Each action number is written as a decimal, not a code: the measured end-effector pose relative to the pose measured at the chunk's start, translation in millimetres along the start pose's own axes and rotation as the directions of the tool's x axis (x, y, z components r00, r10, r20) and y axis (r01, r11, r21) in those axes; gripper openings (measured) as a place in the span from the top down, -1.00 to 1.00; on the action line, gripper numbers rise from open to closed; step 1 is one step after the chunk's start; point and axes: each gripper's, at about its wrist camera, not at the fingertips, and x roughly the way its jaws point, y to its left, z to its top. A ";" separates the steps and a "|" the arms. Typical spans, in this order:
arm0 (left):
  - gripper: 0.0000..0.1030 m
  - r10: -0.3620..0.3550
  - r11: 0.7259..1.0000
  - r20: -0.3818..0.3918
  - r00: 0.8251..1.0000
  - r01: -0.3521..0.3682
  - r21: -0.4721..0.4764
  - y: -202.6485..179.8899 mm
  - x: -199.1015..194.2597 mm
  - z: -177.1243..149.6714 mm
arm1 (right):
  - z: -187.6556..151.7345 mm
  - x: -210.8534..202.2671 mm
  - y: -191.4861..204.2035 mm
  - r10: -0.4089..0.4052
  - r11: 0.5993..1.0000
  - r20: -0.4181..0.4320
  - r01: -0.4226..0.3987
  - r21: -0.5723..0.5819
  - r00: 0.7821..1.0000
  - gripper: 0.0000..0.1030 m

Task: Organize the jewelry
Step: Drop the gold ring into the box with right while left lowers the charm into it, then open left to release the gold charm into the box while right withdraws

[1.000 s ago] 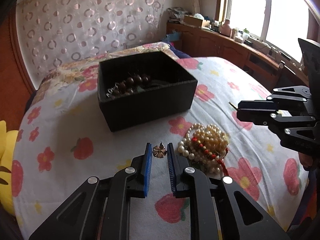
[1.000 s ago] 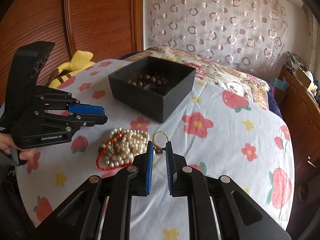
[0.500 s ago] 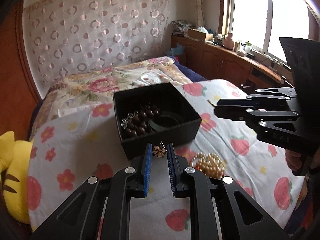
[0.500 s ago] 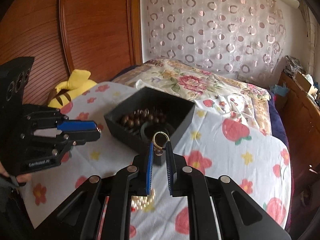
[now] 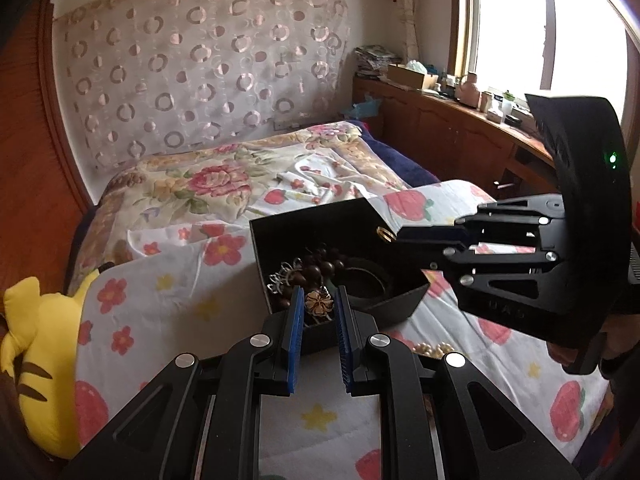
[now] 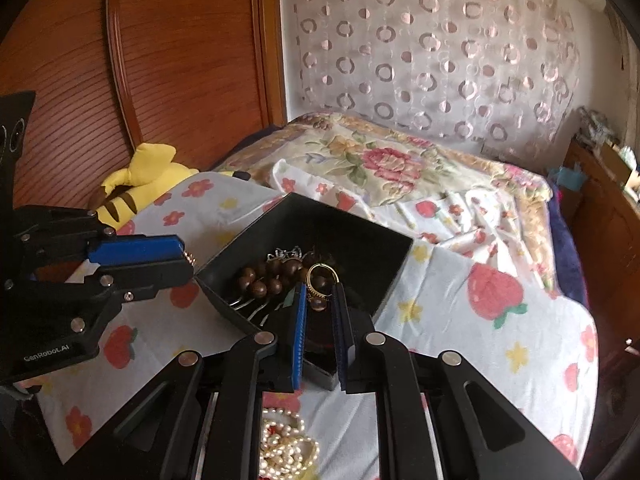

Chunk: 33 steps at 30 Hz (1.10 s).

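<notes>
Flower earring: small gilt blossom, pinched between the blue pads of the left gripper, jaws nearly closed on it; carried over the near edge of the box, presumably for dropping in.

Ring: gold band with a small dark bead below it, clamped upright in the right gripper, jaws likewise nearly closed; held above the box interior. Gripping each piece at the fingertips likely keeps it visible and lets it fall clear on release.

Box: black, open-topped, square. Contains brown beads, a silver piece and a dark bangle.

Pearls: heap of cream strands on the sheet, in front of the box, not yet put away.

Surface: bed with white sheet printed with red flowers and strawberries; soft and wrinkled, so small pieces could sink into folds. Floral quilt behind.

Room: yellow plush toy at the bed's edge, wooden headboard, circle-patterned curtain, bright window over a cluttered wooden ledge.
</notes>
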 end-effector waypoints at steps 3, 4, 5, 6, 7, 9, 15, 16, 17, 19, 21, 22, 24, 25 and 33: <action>0.72 0.015 1.000 -0.007 1.000 -0.015 0.003 1.8 3.8 4.0 | 0.1 4.3 -2.4 -0.007 1.000 -0.008 0.007 0.000 1.000 0.71; 0.72 0.019 1.000 -0.009 1.000 -0.019 0.004 1.8 4.7 4.8 | 0.6 5.9 -3.6 -0.008 1.000 -0.013 0.008 0.003 1.000 0.71; 0.72 0.022 1.000 -0.010 1.000 -0.022 0.004 3.2 5.3 6.0 | 0.6 6.6 -4.4 -0.011 1.000 -0.014 0.011 0.005 1.000 0.71; 0.72 0.027 1.000 -0.011 1.000 -0.027 0.003 4.2 6.7 7.8 | 0.7 6.3 -5.3 -0.013 1.000 -0.013 0.013 0.006 1.000 0.68; 0.72 0.029 1.000 -0.012 0.999 -0.029 0.001 4.9 7.6 9.0 | 0.6 5.7 -6.1 -0.010 1.000 -0.012 0.011 0.008 1.000 0.61; 0.72 0.030 1.000 -0.015 0.999 -0.030 -0.006 7.1 10.3 12.1 | 1.0 5.3 -6.1 -0.014 1.000 -0.011 0.014 0.003 1.000 0.45; 0.72 0.039 0.999 -0.019 0.999 -0.039 -0.014 9.6 18.8 21.6 | -1.8 -2.9 -13.1 -0.017 1.000 0.000 0.017 0.007 1.000 0.43; 0.72 0.042 0.999 -0.019 0.999 -0.042 -0.012 9.0 20.8 24.0 | -3.7 -5.1 -13.0 -0.017 1.000 0.001 0.017 0.006 1.000 0.43; 0.72 0.044 0.999 -0.020 0.999 -0.044 -0.010 8.6 23.1 25.9 | -5.4 -7.3 -13.4 -0.018 1.000 0.001 0.018 0.005 1.000 0.43; 0.72 0.048 0.999 -0.022 0.999 -0.048 -0.007 7.5 29.6 30.3 | -10.2 -12.1 -14.3 -0.024 1.000 0.002 0.024 0.001 1.000 0.43; 0.72 0.054 0.999 -0.027 0.998 -0.054 -0.002 6.8 37.1 34.5 | -14.9 -15.9 -13.4 -0.024 1.000 0.004 0.024 -0.002 1.000 0.43; 0.72 0.058 0.998 -0.029 0.998 -0.058 0.000 6.8 40.2 36.7 | -17.2 -19.0 -13.7 -0.024 1.000 0.008 0.024 -0.002 1.000 0.43; 0.72 0.063 0.998 -0.037 0.997 -0.063 -0.004 7.9 48.8 41.8 | -20.9 -23.2 -14.2 -0.020 1.000 0.012 0.020 0.000 1.000 0.43; 0.72 0.063 0.998 -0.043 0.997 -0.063 -0.011 9.4 54.2 43.9 | -22.9 -25.5 -14.1 -0.019 1.000 0.015 0.019 0.000 1.000 0.43; 0.47 0.098 0.994 -0.070 0.993 -0.100 -0.035 18.4 74.1 42.1 | -43.3 -38.5 -10.8 0.000 1.000 0.030 0.000 -0.007 1.000 0.43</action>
